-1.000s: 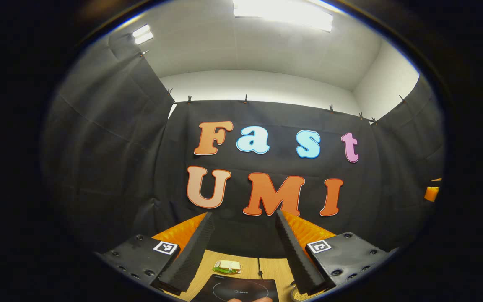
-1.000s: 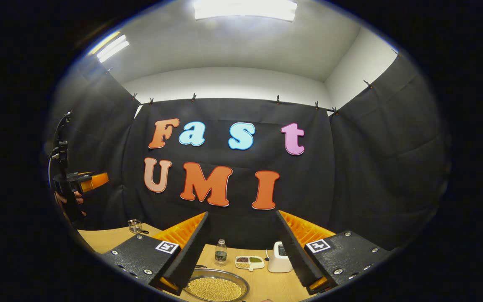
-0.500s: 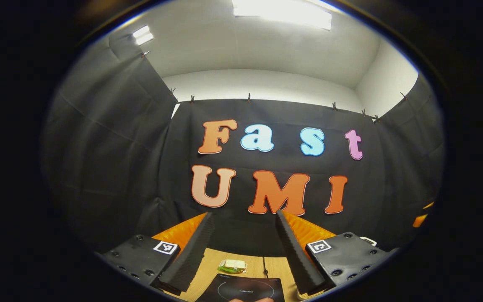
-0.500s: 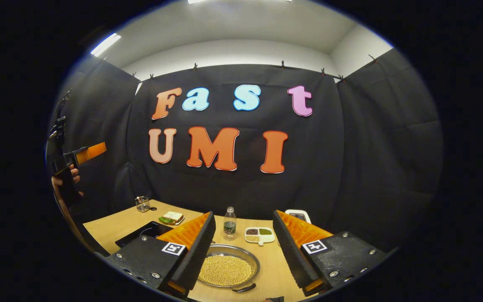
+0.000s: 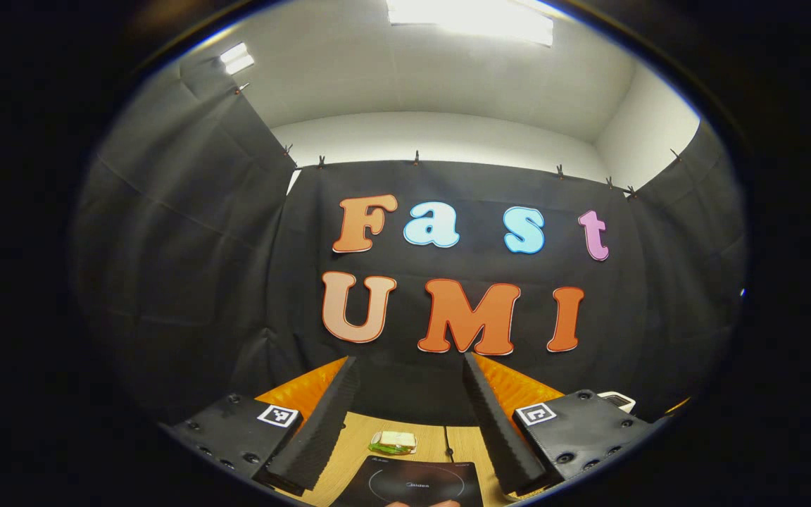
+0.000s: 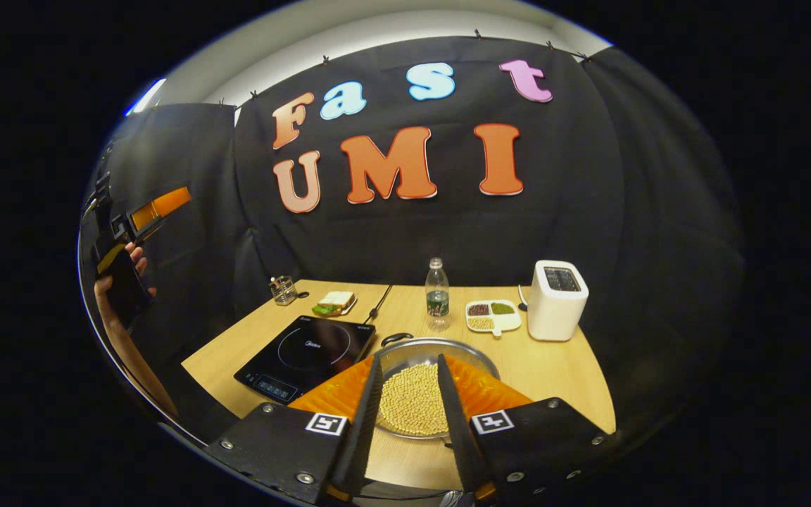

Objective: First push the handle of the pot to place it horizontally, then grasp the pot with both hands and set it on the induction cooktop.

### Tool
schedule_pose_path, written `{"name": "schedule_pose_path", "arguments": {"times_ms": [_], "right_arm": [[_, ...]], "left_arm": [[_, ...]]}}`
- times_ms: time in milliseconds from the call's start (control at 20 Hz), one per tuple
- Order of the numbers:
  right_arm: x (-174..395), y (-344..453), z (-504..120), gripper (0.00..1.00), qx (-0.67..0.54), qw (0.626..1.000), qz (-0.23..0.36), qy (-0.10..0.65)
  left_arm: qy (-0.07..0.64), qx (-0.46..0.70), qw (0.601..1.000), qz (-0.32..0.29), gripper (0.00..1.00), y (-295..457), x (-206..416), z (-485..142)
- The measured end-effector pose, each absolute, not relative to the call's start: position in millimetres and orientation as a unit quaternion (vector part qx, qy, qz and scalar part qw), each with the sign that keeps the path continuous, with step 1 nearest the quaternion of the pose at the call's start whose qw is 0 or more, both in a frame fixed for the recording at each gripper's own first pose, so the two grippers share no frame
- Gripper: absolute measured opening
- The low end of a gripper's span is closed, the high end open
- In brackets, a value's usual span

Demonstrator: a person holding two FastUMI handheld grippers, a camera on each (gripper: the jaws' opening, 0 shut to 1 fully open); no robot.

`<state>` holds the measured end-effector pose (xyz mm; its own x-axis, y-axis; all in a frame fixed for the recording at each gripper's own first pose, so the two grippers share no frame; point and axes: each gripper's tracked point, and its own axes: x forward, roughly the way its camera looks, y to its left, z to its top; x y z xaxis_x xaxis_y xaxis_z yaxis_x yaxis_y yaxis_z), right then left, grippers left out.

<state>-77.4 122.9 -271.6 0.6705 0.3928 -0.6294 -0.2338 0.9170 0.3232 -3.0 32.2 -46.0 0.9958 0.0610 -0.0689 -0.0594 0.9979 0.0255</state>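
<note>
Wooden table (image 6: 560, 366) carries the pot (image 6: 416, 394) at lower centre of the right gripper view, just right of the cooktop (image 6: 307, 355). Brimful of beans, it should be heavy, stiff and spill-prone; take hold of its handle (image 6: 397, 339) and rim. Right gripper (image 6: 405, 440) has narrowed but holds nothing. Left gripper view has the left gripper (image 5: 405, 422) wide and empty above the cooktop (image 5: 412, 484).

Left gripper (image 5: 405, 415) gapes, holding nothing; induction cooktop (image 5: 412, 484) at 6 o'clock, sandwich (image 5: 393, 442) just beyond
</note>
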Motion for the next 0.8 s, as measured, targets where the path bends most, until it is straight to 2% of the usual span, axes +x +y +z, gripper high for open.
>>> {"name": "schedule_pose_path", "arguments": {"times_ms": [50,100,150,450,700,750,800], "right_arm": [[-84.0,125.5,-283.2,0.43,0.114,0.898,0.177,0.387],[-91.2,128.0,-293.8,0.39,0.121,0.888,0.181,0.406],[-97.2,130.4,-302.9,0.32,0.129,0.877,0.187,0.424],[-123.6,136.2,-348.4,0.11,0.157,0.826,0.201,0.503],[-146.4,143.5,-387.0,0.05,0.193,0.769,0.207,0.574],[-149.6,145.6,-397.5,0.00,0.203,0.756,0.203,0.589],[-155.8,146.1,-405.8,0.00,0.203,0.744,0.201,0.604]], "left_arm": [[0.038,0.012,0.999,0.030,0.98,32.9,-2.1,-47.8],[0.040,0.013,0.999,0.031,0.95,33.9,-2.2,-49.2],[0.042,0.014,0.998,0.032,0.96,35.8,-2.0,-49.8],[0.048,0.020,0.998,0.039,0.98,39.0,2.8,-57.6],[0.063,0.027,0.997,0.036,0.96,33.9,6.8,-67.4],[0.066,0.029,0.997,0.036,0.96,33.5,7.3,-68.9],[0.067,0.031,0.997,0.036,0.96,33.7,8.2,-70.1]]}}
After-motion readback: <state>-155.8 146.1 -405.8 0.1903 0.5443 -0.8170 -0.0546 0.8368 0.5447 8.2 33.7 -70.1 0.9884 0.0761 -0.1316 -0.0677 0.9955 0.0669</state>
